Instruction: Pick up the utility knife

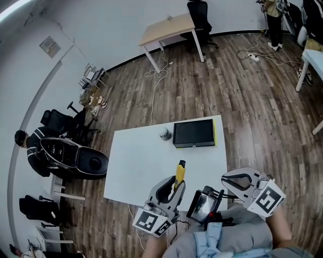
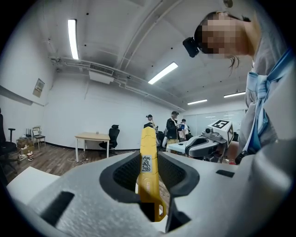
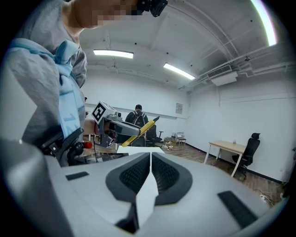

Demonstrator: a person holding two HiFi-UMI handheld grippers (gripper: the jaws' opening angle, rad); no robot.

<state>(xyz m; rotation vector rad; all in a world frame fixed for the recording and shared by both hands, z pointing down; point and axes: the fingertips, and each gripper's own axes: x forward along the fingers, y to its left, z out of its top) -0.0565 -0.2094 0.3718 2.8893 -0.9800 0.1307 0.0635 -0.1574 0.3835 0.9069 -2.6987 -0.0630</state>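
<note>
Left gripper view: the yellow utility knife (image 2: 149, 152) is clamped between the jaws of the left gripper (image 2: 149, 163), with its body projecting forward past the pads. The knife is held raised above the near edge of the white table (image 1: 141, 161). The right gripper (image 3: 150, 159) is closed on nothing, off the table's near corner.

- My head camera looks steeply down from above onto the white table (image 1: 146, 161); my left gripper (image 1: 175, 185) and right gripper (image 1: 228, 180) sit near the frame's bottom edge.
- The left gripper's camera rides close behind its jaws and faces about level across the room.
- The right gripper's camera sits equally close, facing across toward the left gripper.
- All three views share the wooden desk (image 1: 169, 27), its office chair (image 1: 199, 15) and the utility knife (image 1: 179, 171); each gripper view catches the other gripper.
</note>
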